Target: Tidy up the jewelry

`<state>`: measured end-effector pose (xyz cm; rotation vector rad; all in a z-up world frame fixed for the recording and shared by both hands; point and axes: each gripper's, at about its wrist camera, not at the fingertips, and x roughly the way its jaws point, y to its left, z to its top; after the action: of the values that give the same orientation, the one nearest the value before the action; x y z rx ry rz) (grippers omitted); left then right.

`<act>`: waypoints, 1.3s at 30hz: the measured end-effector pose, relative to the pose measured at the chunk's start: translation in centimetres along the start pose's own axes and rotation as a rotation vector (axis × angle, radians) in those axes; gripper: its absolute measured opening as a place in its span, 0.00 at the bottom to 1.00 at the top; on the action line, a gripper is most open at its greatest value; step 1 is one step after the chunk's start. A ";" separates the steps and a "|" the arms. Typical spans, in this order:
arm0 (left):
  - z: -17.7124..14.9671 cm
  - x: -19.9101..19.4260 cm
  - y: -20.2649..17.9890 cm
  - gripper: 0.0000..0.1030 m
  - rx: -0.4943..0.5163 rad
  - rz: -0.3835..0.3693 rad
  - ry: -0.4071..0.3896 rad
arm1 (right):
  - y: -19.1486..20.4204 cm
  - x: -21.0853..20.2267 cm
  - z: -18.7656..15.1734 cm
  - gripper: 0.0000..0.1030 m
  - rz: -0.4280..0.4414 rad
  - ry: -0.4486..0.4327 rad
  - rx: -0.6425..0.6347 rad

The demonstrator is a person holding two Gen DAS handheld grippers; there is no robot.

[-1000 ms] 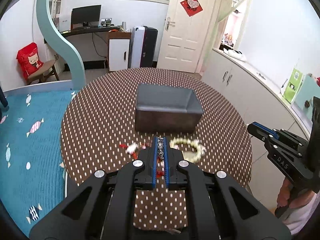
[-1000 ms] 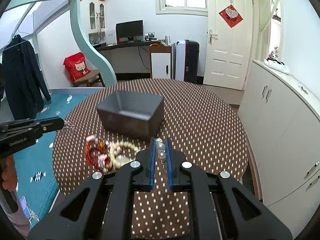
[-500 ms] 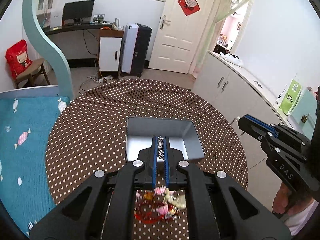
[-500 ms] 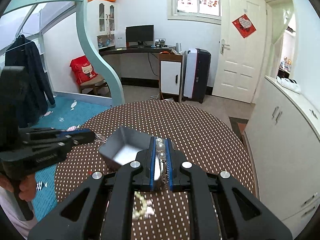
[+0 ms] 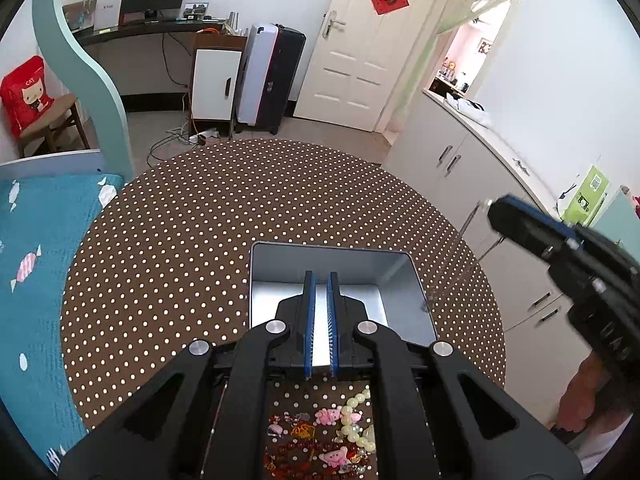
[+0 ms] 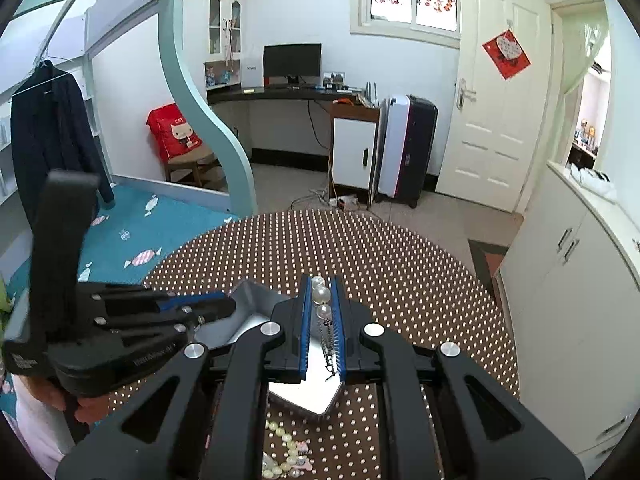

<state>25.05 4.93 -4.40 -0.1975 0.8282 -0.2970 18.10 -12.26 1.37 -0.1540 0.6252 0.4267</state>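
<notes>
A grey box [image 5: 280,264] with a silver inside stands on the dotted round table. My left gripper [image 5: 321,276] hangs over the box with its jaws slightly apart and nothing between them. My right gripper [image 6: 321,280] is shut on a pearl necklace [image 6: 320,294], whose thin chain [image 6: 328,344] dangles over the box [image 6: 248,292]. Loose jewelry lies in front of the box: a pale bead bracelet [image 5: 356,420], a red bead bracelet [image 5: 296,446] and pink charms [image 5: 328,416]. The right gripper [image 5: 496,212] shows at the right in the left wrist view, with the chain hanging from it.
The round table [image 5: 168,240] has a brown cloth with white dots. White cabinets [image 6: 568,280] stand right of it. A teal rug [image 5: 32,264] and a bed frame lie to the left. The left gripper [image 6: 224,308] shows at the left in the right wrist view.
My left gripper has opened a little and the silver chain it held is gone from its jaws. Both grippers have moved forward over the box.
</notes>
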 end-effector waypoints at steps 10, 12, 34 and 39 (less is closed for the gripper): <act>0.6 0.4 1.4 0.30 -0.010 0.004 -0.001 | 0.8 1.1 0.2 0.09 -0.010 0.015 -0.042; 0.6 0.5 1.6 0.45 -0.007 0.017 -0.003 | 0.6 1.8 -0.3 0.12 -0.007 0.047 -0.040; -3.4 -2.6 0.7 0.71 0.042 0.104 0.010 | -0.4 1.2 -4.1 0.79 -0.085 0.131 0.038; -6.0 -3.3 1.4 0.90 0.038 0.121 0.028 | -1.0 0.2 -6.1 0.93 -0.186 0.129 0.108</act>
<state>18.71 7.07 -6.46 -0.1077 0.8575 -0.2022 15.40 -14.74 -3.64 -0.1359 0.7522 0.2038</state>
